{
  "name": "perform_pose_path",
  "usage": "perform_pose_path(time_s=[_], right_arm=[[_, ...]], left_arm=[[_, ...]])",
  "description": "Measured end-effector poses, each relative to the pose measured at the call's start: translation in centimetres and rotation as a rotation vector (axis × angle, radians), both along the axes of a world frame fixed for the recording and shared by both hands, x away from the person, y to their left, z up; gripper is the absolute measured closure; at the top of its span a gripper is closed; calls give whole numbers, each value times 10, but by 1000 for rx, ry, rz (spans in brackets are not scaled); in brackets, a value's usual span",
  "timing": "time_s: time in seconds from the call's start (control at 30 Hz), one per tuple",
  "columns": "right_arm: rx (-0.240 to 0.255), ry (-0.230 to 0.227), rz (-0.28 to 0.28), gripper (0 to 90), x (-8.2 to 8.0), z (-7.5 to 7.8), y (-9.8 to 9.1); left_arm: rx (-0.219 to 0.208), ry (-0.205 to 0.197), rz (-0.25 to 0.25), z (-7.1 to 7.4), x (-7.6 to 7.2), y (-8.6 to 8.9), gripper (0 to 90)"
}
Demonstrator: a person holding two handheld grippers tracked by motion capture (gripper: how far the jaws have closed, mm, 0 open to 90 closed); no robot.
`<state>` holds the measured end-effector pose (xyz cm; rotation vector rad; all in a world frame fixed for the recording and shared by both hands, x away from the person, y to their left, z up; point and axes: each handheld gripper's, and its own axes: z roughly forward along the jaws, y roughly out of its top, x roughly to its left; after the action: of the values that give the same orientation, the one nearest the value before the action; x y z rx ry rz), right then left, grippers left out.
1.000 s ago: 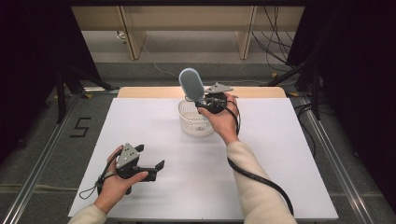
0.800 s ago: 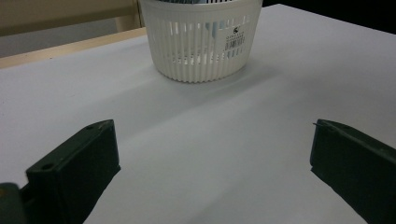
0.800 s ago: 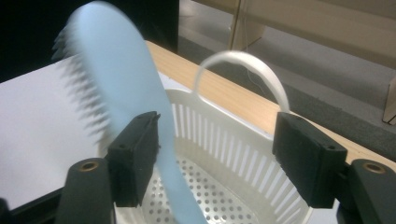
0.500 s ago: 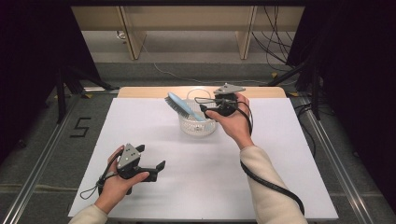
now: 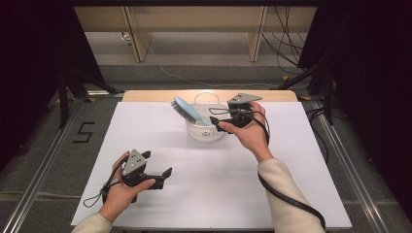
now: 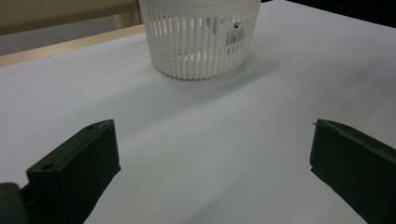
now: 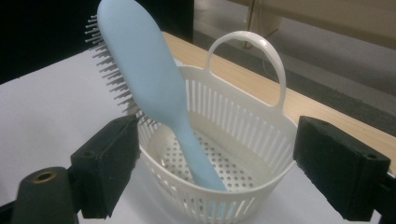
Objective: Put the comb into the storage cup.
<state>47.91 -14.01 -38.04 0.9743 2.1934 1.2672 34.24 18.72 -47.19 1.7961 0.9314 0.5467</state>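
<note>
A white slotted basket (image 5: 206, 134) with a hoop handle stands at the back middle of the white table. A light blue hairbrush (image 5: 187, 110) leans in it, handle down on the basket floor (image 7: 205, 163) and bristled head (image 7: 135, 65) out over the left rim. My right gripper (image 5: 213, 117) hovers just right of the basket. Its jaws have just been opening and stand wide, apart from the brush, with nothing pressed between them. My left gripper (image 5: 158, 163) rests open at the front left, pointing across bare table toward the basket (image 6: 201, 42).
The white tabletop (image 5: 301, 184) stretches wide around the basket, with a wooden strip (image 5: 145, 95) along its back edge. Metal rails run on the floor at both sides. Black cables trail from both grippers.
The brush, held upright over the basket a second ago, tipped left and now leans in it, let go. The right gripper drew back to the right. The left hand kept still.
</note>
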Motion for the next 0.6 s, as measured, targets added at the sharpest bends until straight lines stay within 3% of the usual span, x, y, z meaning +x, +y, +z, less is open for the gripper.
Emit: perform_pose_path(time_s=[0.27,0.6], right_arm=[[41,9,-4,122,-9,-5,-17],[33,12,5,116,-26,-10,-42]], left_arm=[[7,-1,2,0,0,0,9],[10,-1,2,0,0,0,8]])
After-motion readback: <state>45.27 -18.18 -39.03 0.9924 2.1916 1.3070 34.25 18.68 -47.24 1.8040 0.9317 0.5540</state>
